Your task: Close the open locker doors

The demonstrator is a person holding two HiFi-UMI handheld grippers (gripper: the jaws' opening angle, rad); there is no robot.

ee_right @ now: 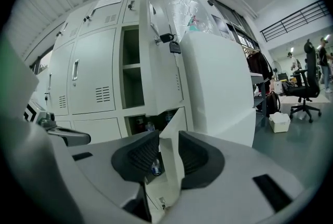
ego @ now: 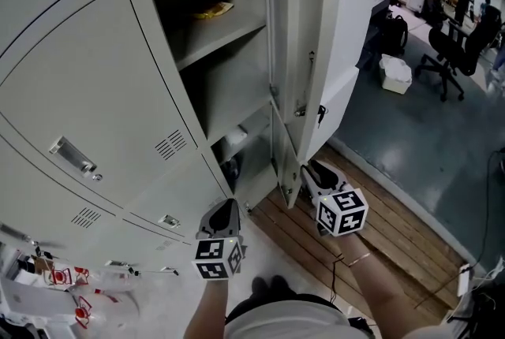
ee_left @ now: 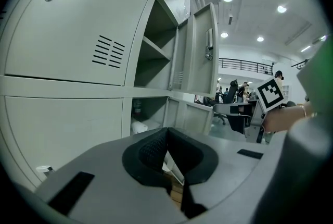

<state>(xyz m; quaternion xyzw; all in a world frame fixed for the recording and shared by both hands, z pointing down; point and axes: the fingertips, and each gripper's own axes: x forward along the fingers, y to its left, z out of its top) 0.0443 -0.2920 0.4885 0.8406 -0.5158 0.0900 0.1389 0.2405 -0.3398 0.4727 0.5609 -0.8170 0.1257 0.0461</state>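
Observation:
A bank of grey lockers has two doors standing open at its right end: a tall upper door (ego: 304, 38) (ee_right: 161, 61) (ee_left: 203, 56) and a short lower door (ego: 284, 168) (ee_right: 174, 124) (ee_left: 190, 119). My right gripper (ego: 309, 174) (ee_right: 167, 137) is at the lower door's free edge. That edge stands between the two pads, with a slit of daylight left of it, so the jaws are open. My left gripper (ego: 227, 211) (ee_left: 167, 132) hovers low in front of the closed door left of the lower compartment, its tips together and holding nothing.
A white cabinet (ego: 355, 30) stands right behind the open doors. Wooden slats (ego: 387, 227) cover the floor under my right arm. A yellow item (ego: 213, 11) lies on the upper shelf and bottles (ego: 231, 172) sit in the lower compartment. An office chair (ego: 454, 46) stands beyond.

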